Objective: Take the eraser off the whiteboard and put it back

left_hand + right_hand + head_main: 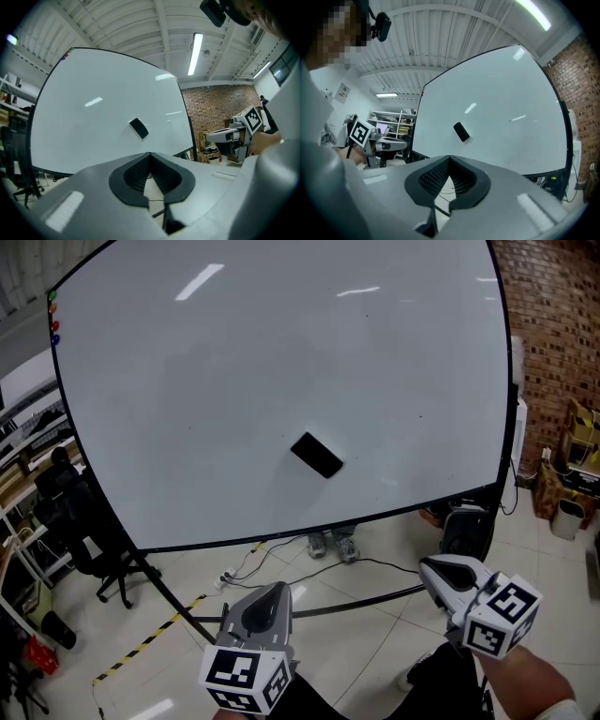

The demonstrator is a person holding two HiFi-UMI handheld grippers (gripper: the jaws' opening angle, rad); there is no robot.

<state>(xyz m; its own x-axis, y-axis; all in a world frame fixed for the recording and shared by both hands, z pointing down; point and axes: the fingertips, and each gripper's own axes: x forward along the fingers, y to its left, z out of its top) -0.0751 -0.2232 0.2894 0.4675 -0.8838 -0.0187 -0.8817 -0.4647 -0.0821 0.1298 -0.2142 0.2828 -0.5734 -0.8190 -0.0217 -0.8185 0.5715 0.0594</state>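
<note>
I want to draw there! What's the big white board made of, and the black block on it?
Big white board: smooth, glossy coating; ceiling lights reflect off it. Small black rectangular eraser: matte, maybe plastic or felt; too small to tell.

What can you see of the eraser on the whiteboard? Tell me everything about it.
The eraser is a small black rectangular block with rounded corners, matte, material unclear. It sits tilted diagonally on the whiteboard, low and near its middle, apparently clinging flat to the white surface. Nothing else touches it.
</note>
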